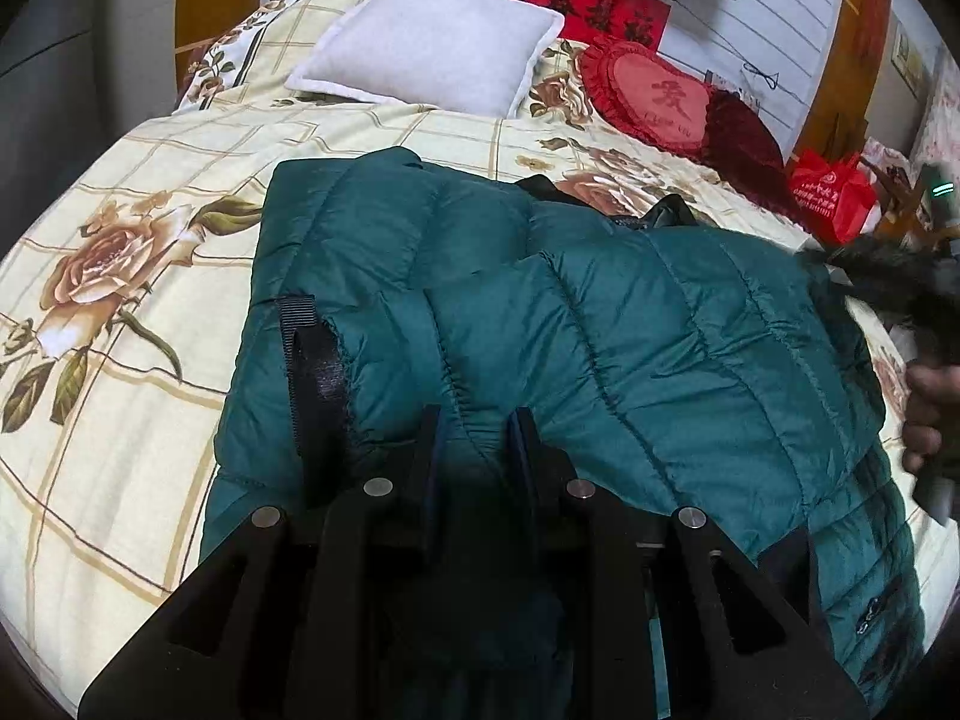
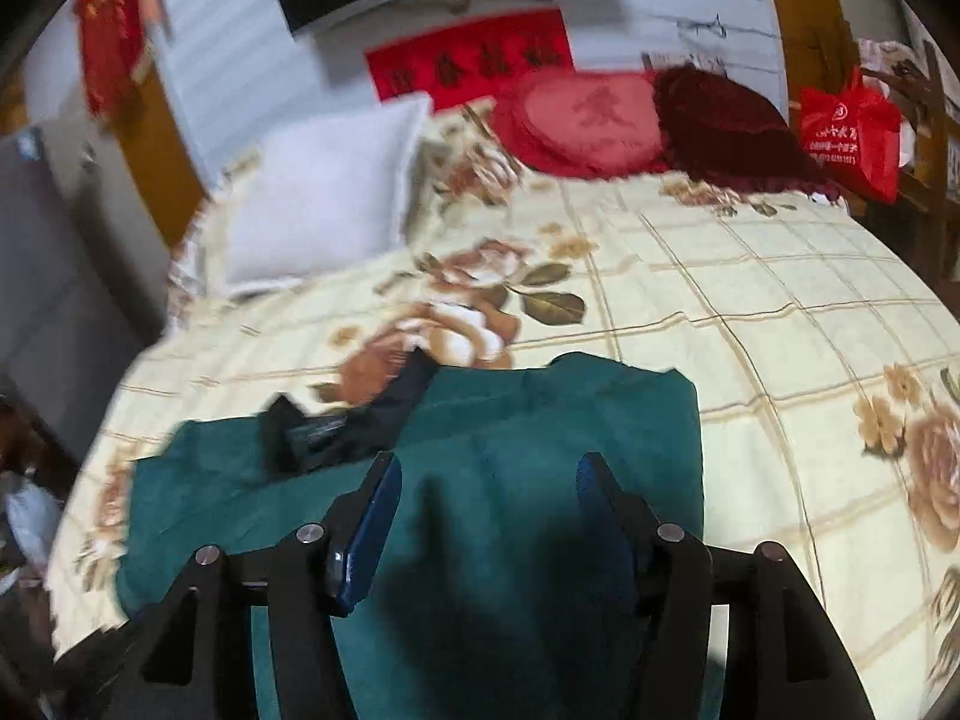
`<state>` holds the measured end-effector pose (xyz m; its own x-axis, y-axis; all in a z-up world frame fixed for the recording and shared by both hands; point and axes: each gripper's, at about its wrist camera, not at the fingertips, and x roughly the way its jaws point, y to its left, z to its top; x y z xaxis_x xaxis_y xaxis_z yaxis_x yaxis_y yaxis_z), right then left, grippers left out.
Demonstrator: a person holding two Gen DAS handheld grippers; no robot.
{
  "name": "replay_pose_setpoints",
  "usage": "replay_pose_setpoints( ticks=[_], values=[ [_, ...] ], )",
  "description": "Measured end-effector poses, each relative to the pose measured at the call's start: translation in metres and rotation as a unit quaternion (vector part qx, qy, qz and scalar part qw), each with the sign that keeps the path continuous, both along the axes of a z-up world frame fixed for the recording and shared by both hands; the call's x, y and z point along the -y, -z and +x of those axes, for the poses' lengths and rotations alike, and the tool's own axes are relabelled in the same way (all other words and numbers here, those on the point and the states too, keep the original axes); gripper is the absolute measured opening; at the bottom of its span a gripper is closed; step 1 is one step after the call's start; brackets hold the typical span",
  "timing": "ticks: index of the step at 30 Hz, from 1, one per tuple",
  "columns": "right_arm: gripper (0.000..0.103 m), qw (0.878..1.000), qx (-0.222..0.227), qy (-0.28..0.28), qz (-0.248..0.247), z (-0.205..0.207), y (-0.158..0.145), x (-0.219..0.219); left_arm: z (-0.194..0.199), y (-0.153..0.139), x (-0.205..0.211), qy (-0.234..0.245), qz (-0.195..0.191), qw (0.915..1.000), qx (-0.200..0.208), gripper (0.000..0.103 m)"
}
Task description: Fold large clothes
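A dark teal quilted down jacket (image 1: 600, 312) lies spread on the floral bedspread (image 1: 120, 276), partly folded over itself. My left gripper (image 1: 474, 426) is shut on a gathered fold of the jacket at its near edge, beside a black strap loop (image 1: 312, 360). Dark fur trim (image 1: 882, 276) shows at the jacket's right end, next to a person's hand (image 1: 924, 414). In the blurred right wrist view, my right gripper (image 2: 486, 474) stands open above the jacket (image 2: 540, 408), with nothing pressed between its blue pads (image 2: 372, 516). A black collar lining (image 2: 336, 426) lies to its left.
At the head of the bed lie a white pillow (image 1: 432, 42), a red heart cushion (image 1: 654, 96) and a dark red cushion (image 1: 744, 144). A red bag (image 1: 831, 192) hangs beyond the bed's far right corner. Bare bedspread (image 2: 750, 312) stretches past the jacket.
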<state>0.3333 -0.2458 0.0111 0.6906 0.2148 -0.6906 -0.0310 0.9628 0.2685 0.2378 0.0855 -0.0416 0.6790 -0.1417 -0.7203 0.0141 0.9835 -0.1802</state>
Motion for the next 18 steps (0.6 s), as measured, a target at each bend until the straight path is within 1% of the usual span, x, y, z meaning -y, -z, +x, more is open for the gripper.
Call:
replay_pose_setpoints(
  ticks=[1,3,4,5,7,8,9,11,12,13,14,15,16,17,18],
  values=[
    [0.059,0.999,-0.035,-0.001,-0.002,0.014,0.015,0.001,0.0,0.0,-0.001,0.003,-0.007,1.0,0.002,0.021],
    [0.06,0.994,-0.103,0.004,-0.023,0.031,0.049,0.004,0.001,0.001,-0.003,0.009,-0.021,0.9997,0.002,0.021],
    [0.06,0.995,-0.098,-0.003,-0.023,0.028,0.055,0.005,0.001,0.001,-0.003,0.008,-0.023,0.9997,0.001,0.021],
    [0.06,0.996,-0.081,-0.009,-0.034,0.023,0.054,0.004,0.001,0.0,-0.003,0.009,-0.024,0.9997,0.0,0.021],
    [0.06,0.996,-0.082,-0.009,-0.042,0.019,0.048,0.005,0.0,-0.002,-0.005,0.006,-0.031,0.9995,-0.002,0.021],
    [0.06,0.996,-0.079,-0.008,-0.044,0.017,0.041,0.004,-0.002,-0.005,-0.007,0.005,-0.036,0.9994,-0.003,0.021],
    [0.06,0.997,-0.064,-0.009,-0.043,0.009,0.029,0.004,-0.003,-0.009,-0.009,0.001,-0.039,0.9993,-0.001,0.021],
    [0.06,0.999,-0.019,-0.021,-0.04,-0.012,0.002,0.002,-0.009,-0.019,-0.011,-0.007,-0.042,0.999,0.016,0.021],
    [0.063,0.999,0.006,-0.034,-0.037,-0.029,-0.012,-0.001,-0.012,-0.023,-0.01,-0.008,-0.039,0.9988,0.027,0.021],
    [0.074,0.998,0.019,-0.044,-0.036,-0.044,-0.019,-0.005,-0.014,-0.025,-0.008,-0.006,-0.032,0.9989,0.032,0.021],
    [0.081,0.997,0.026,-0.055,-0.036,-0.06,-0.024,-0.01,-0.013,-0.023,-0.006,-0.004,-0.026,0.9992,0.029,0.021],
    [0.09,0.997,0.031,-0.062,-0.04,-0.074,-0.023,-0.015,-0.011,-0.018,-0.003,-0.001,-0.019,0.9997,0.019,0.021],
    [0.092,0.996,0.032,-0.068,-0.046,-0.083,-0.017,-0.02,-0.007,-0.009,0.001,0.005,-0.011,0.9999,0.001,0.022],
    [0.092,0.996,0.026,-0.072,-0.048,-0.088,-0.009,-0.023,-0.004,-0.002,0.004,0.008,-0.004,0.9999,-0.007,0.022],
    [0.092,0.996,-0.002,-0.076,-0.049,-0.088,0.011,-0.027,-0.005,0.0,0.006,0.01,0.002,0.9999,-0.001,0.022]
  ],
)
